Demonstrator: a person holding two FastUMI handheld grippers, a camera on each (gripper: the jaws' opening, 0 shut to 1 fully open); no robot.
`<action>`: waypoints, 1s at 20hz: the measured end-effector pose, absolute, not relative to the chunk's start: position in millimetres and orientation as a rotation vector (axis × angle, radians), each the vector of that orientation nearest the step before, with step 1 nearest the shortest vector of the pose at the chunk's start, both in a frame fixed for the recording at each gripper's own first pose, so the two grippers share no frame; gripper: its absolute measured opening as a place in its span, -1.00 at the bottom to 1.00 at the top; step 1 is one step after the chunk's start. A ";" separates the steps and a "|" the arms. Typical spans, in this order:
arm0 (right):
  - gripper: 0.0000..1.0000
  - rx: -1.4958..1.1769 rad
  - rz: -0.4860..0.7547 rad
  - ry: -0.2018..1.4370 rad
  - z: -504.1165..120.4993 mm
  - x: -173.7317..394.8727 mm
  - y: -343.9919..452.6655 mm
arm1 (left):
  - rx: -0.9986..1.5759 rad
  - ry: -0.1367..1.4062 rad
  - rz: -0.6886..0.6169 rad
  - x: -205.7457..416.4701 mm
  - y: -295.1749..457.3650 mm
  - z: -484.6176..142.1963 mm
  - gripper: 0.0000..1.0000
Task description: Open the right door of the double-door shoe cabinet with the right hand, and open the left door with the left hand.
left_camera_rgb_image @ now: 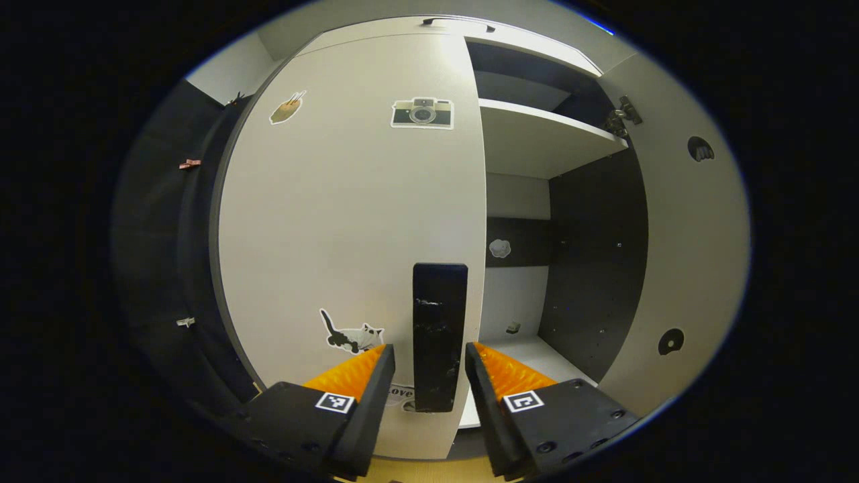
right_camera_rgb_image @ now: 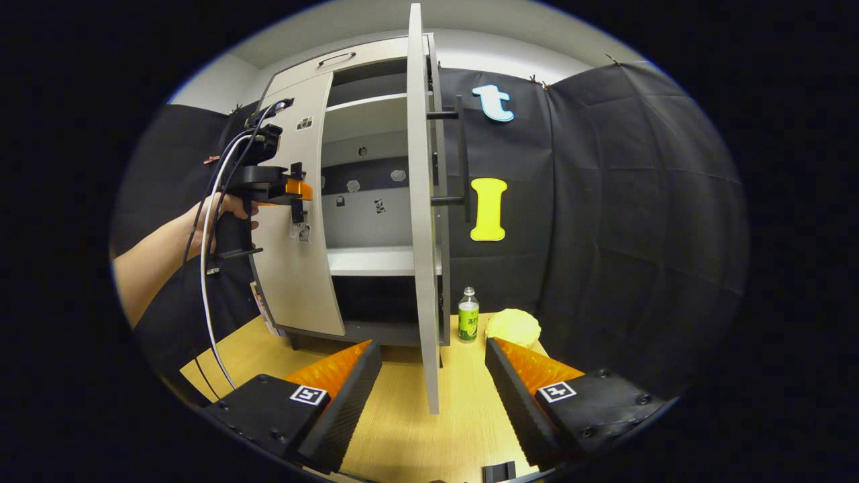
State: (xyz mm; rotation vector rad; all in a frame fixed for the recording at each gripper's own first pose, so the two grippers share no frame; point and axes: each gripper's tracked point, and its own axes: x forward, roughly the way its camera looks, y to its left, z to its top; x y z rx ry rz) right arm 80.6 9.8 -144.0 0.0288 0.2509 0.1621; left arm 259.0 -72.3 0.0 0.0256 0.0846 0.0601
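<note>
1. Two doors differ: the right door (right_camera_rgb_image: 417,201) stands swung wide, edge-on in the right gripper view, while the left door (left_camera_rgb_image: 349,221) looks barely ajar.
2. Left gripper (left_camera_rgb_image: 429,365) has its fingers apart either side of the left door's handle (left_camera_rgb_image: 439,335); contact is hard to judge.
3. Right gripper (right_camera_rgb_image: 433,365) is spread, holding nothing, facing the right door's edge.
4. Bottle (right_camera_rgb_image: 468,315) label is too small to read; a sticker's writing sits half hidden behind the handle.

Black cloth wall (right_camera_rgb_image: 604,201) behind a wooden table (right_camera_rgb_image: 402,429); pale wall (right_camera_rgb_image: 483,47) above
</note>
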 end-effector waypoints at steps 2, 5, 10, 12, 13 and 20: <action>0.96 0.023 0.188 0.252 -147.3 84.9 12.7 | 0.013 0.096 0.064 261.8 -72.0 -2.6 0.10; 0.96 0.024 0.224 0.258 -151.0 87.8 17.5 | -0.033 0.105 0.045 264.7 -76.3 -4.0 -0.17; 0.96 0.018 0.269 0.275 -161.2 87.6 21.8 | 0.012 0.091 0.055 265.4 -76.7 -5.6 -0.33; 0.96 0.020 0.281 0.287 -165.5 87.2 21.8 | 0.009 0.094 0.053 264.0 -76.8 -8.2 -0.41; 0.96 0.021 0.285 0.293 -167.7 87.3 21.0 | 0.009 0.084 0.056 264.3 -76.7 -7.3 -0.52; 0.96 0.026 0.298 0.286 -165.5 82.4 26.8 | 0.023 0.078 0.068 264.6 -75.7 -7.8 -0.84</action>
